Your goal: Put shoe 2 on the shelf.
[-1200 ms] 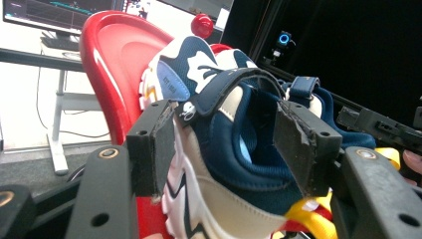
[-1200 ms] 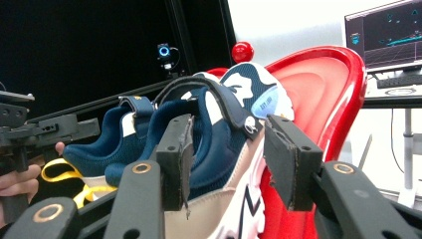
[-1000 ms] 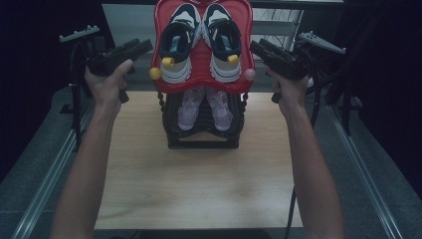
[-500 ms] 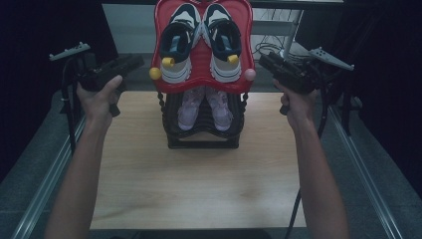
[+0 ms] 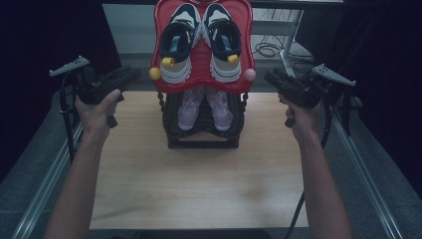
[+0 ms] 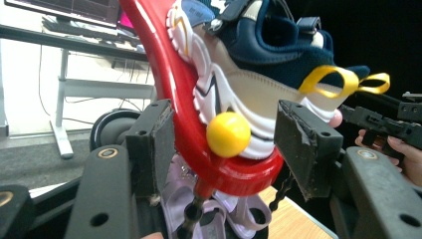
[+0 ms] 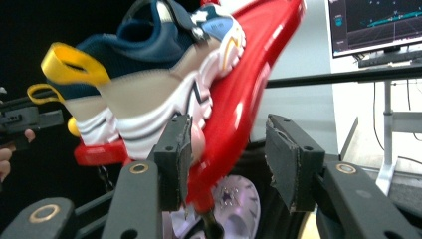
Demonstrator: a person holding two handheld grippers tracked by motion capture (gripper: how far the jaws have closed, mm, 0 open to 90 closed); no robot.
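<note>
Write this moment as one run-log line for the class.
left gripper: open, beside yellow knob | right gripper: open, beside pink knob | red tray: tilted, holds navy sneakers

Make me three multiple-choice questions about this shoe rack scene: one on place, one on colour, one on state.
1. Where do the navy sneakers sit?
A. on the red top tray
B. on the wooden table
C. on the floor

2. What colour is the ball at the tray's left corner?
A. green
B. yellow
C. blue

3. How do the left gripper jaws stand?
A. shut on a shoe
B. shut on nothing
C. open, either side of the tray corner

Answers: 1 A, the pair lies on the tray; 2 B, plainly yellow; 3 C, gaps show beside both pads.
</note>
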